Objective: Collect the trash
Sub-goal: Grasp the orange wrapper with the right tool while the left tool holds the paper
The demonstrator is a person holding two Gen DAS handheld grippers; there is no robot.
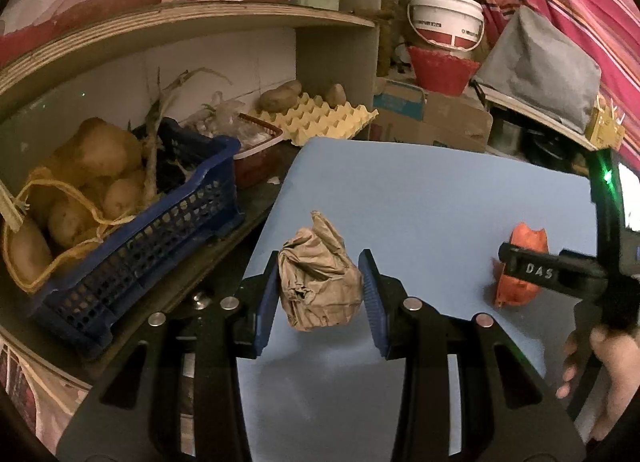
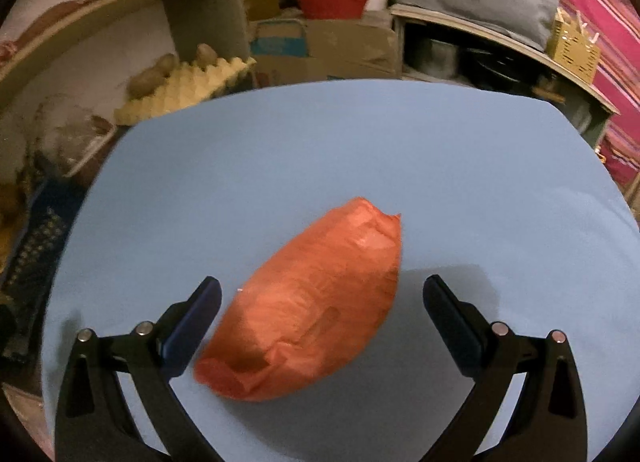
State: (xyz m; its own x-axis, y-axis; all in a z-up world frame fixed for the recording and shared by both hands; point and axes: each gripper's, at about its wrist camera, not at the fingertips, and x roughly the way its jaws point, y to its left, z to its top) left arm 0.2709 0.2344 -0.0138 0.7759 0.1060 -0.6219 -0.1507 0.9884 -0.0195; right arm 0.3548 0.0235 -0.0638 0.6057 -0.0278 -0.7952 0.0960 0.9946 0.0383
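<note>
- Left gripper (image 1: 320, 294): jaws part-closed on a crumpled brown paper wad (image 1: 320, 286); both blue pads appear to press its sides, and the wad seems raised just clear of the blue mat (image 1: 440, 190).
- Right gripper (image 2: 322, 310): jaws wide apart, holding nothing; they straddle an orange plastic bag (image 2: 316, 302), the left-hand pad just beside the bag and the right-hand pad well apart from it.
- Orange plastic bag: lies on its side on the blue mat, near the middle in the right wrist view; somewhat blurred.
- Person's hand (image 1: 600, 362): grasps the right gripper's handle at the right edge of the left wrist view.
- Step in hand, as judged: first piece of trash secured on the left; second piece lined up but not yet gripped.
- Next move, as judged: centre the right jaws on the bag, lower them and close gently, since thin plastic will probably crush and slip. No bin shows in either view.
- Writing: "DAS" in raised letters on the right gripper's finger (image 1: 540, 270); print on the white bucket (image 1: 446, 20) is too small to read.
- Surroundings: blue crate (image 1: 160, 222) of potatoes, yellow egg tray (image 1: 316, 118).
</note>
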